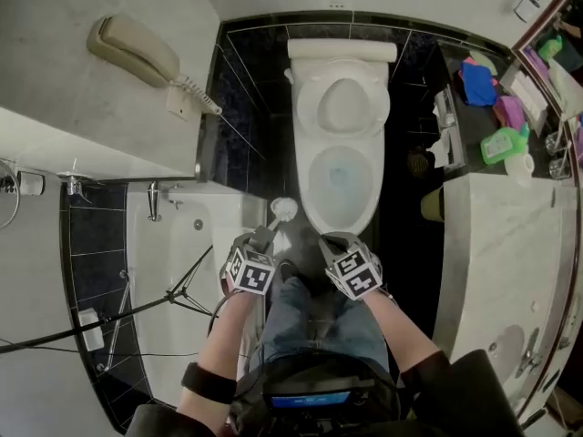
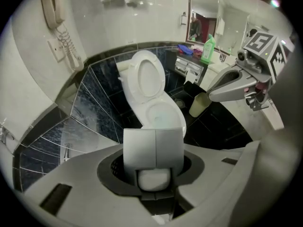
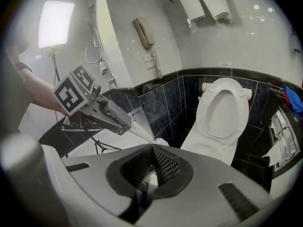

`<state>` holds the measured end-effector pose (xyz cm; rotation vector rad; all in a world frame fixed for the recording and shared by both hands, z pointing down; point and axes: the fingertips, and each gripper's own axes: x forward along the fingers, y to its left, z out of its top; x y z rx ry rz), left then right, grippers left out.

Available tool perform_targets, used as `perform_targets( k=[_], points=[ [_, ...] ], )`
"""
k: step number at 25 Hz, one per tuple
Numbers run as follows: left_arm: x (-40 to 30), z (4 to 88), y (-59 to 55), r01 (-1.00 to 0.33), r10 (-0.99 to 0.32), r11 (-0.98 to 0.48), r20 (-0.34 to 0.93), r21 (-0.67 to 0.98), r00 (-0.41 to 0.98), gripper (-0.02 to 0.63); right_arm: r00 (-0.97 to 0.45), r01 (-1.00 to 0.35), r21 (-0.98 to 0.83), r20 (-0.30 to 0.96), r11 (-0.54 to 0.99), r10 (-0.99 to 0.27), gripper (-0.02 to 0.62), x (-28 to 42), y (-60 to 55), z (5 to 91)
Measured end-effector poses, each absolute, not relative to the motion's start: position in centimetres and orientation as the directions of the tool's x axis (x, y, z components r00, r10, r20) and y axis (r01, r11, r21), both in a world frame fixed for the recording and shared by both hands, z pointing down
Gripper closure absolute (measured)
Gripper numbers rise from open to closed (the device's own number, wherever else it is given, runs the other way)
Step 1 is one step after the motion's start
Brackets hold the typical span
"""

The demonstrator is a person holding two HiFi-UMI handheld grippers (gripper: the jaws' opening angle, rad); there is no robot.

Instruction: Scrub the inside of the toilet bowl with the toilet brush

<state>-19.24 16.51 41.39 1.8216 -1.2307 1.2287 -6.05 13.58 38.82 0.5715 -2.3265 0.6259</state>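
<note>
One toilet brush (image 1: 282, 210), in the head view, sticks out of the left gripper (image 1: 264, 237) beside the open toilet (image 1: 342, 107), not in yet; in the left gripper view, jaws clamped on it; in the right gripper view, the right gripper (image 3: 151, 149) has jaws together, empty; next, I think, the brush must dip into the bowl (image 1: 318, 189).

Toilet (image 1: 340, 176): white ceramic, glossy, smooth. Dark tiles (image 1: 246, 107) on floor and lower wall: polished, reflective. Counter (image 1: 496, 235): pale veined stone, polished. Wall phone (image 1: 135, 48): beige plastic, dull. Bath tap (image 1: 153, 200): shiny chrome metal. Toilet brush (image 1: 283, 209): white plastic, smooth. Left gripper (image 1: 264, 237), right gripper (image 1: 330, 241): matt grey plastic, black mesh inside. Jeans (image 1: 310, 312): blue denim cloth. Bottle (image 1: 503, 144): green plastic.
</note>
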Motion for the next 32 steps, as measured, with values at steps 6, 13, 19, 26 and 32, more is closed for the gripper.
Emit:
perform_targets(
  k=[6,13,19,26,32],
  points=[
    [-23.5,50.8,14.3,-0.908,-0.297,-0.417,0.950,-0.043,0.092,0.453,-0.713,-0.487,-0.331,0.685,0.808,-0.149,0.591,-13.1,12.8,47.0],
    [-27.3,63.5,12.6,-0.875,-0.236,-0.480,0.970,-0.064,0.058,0.453,-0.706,-0.479,-0.363,0.700,0.799,-0.105,0.591,-18.5,11.7,58.8],
    [-28.9,72.7,11.9,-0.815,-0.179,-0.575,0.983,-0.078,0.032,0.453,-0.695,-0.496,-0.377,0.712,0.782,-0.098,0.591,-20.7,11.0,67.1],
    [-29.8,81.1,10.6,-0.768,-0.121,-0.637,0.992,-0.061,0.021,0.453,-0.694,-0.520,-0.389,0.711,0.761,-0.111,0.591,-22.6,10.2,74.0],
    [-29.8,85.1,9.8,-0.745,-0.095,-0.666,0.995,-0.035,0.038,0.453,-0.685,-0.542,-0.397,0.720,0.741,-0.115,0.591,-23.1,10.2,78.3]
  ],
)
